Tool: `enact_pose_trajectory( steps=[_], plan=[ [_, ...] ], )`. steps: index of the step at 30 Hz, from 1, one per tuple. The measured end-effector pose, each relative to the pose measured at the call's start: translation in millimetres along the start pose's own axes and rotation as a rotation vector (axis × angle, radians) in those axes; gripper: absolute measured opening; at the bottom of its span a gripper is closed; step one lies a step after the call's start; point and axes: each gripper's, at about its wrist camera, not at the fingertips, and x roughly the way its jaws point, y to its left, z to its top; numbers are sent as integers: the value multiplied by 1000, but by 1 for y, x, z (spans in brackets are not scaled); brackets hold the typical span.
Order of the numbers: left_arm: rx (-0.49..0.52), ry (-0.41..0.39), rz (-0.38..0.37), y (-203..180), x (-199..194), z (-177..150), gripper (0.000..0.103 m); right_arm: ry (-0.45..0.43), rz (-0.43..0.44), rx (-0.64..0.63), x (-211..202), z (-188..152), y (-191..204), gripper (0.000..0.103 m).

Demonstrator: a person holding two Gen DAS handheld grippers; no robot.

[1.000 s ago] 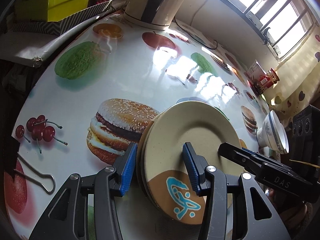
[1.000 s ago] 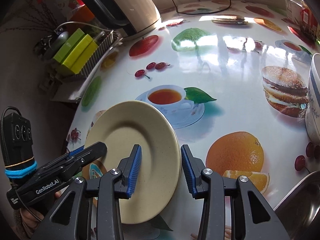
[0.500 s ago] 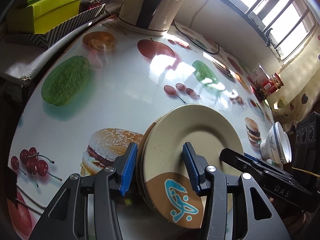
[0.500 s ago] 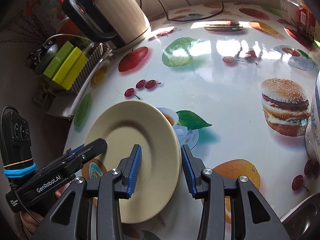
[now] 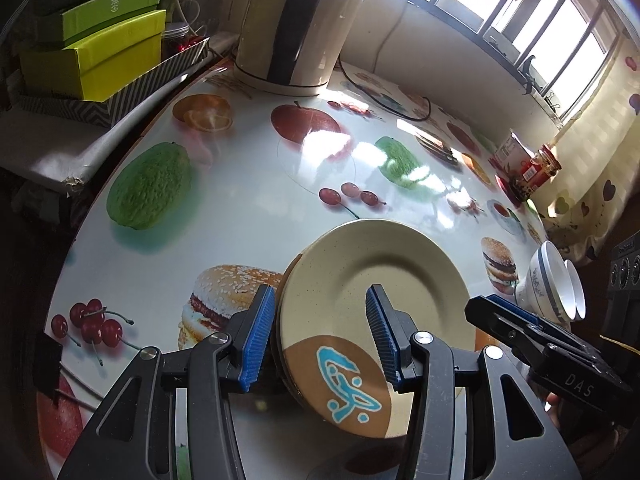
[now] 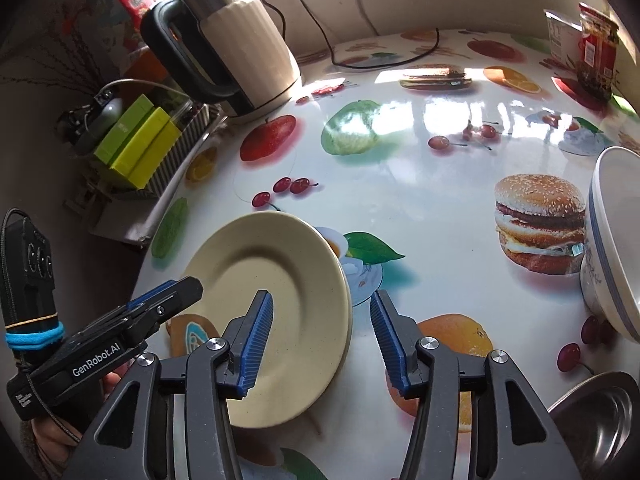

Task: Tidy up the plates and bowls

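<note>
A stack of cream plates, the top one with a brown patch and a blue motif, hangs tilted above the printed table. My left gripper is shut on the stack's near-left rim, one pad under it and one on the top face. In the right wrist view the same plates show. My right gripper straddles their right rim and its jaws are opening; the outer pad stands clear of the rim. White bowls with blue rims stand nested at the right.
A cream kettle with its cord stands at the table's far side. Green boxes sit in a striped tray off the left edge. A red jar is by the window. A metal dish lies at the near right.
The plate stack has risen and moved further over the table with both grippers. The right gripper's jaws have spread wider, and its outer pad has come off the rim.
</note>
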Motion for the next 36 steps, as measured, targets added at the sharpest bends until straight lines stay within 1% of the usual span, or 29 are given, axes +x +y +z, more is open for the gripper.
enact_pose_trajectory(
  steps=[2, 4, 6, 9, 12, 16, 20, 26, 28, 33, 36],
  plan=[
    [28, -32, 0, -11, -10, 0, 48, -30, -16, -7, -14, -2, -2, 53],
    [45, -51, -28, -24, -18, 0, 48, -61, -23, 1, -29, -4, -7, 53],
    [66, -55, -58, -40, -21, 0, 48, -90, -34, 9, -45, -7, -14, 53],
    [111, -64, -77, -65, -23, 0, 48, -138, -81, 17, -69, -11, -28, 53],
    [139, -54, -91, -90, -19, -3, 48, -176, -115, 31, -91, -15, -43, 53],
    [182, -35, -121, -125, -9, -6, 48, -213, -204, 45, -114, -21, -67, 53],
    [228, -26, -134, -156, 0, -10, 48, -251, -292, 73, -132, -26, -94, 53],
    [264, 2, -168, -191, 15, -10, 48, -255, -338, 109, -145, -25, -123, 53],
    [279, 11, -180, -200, 20, -8, 48, -256, -339, 118, -146, -25, -131, 53],
    [288, 39, -182, -215, 36, -4, 48, -244, -351, 119, -139, -23, -147, 53],
    [297, 53, -165, -223, 47, -4, 48, -239, -343, 125, -135, -21, -155, 52]
  ],
)
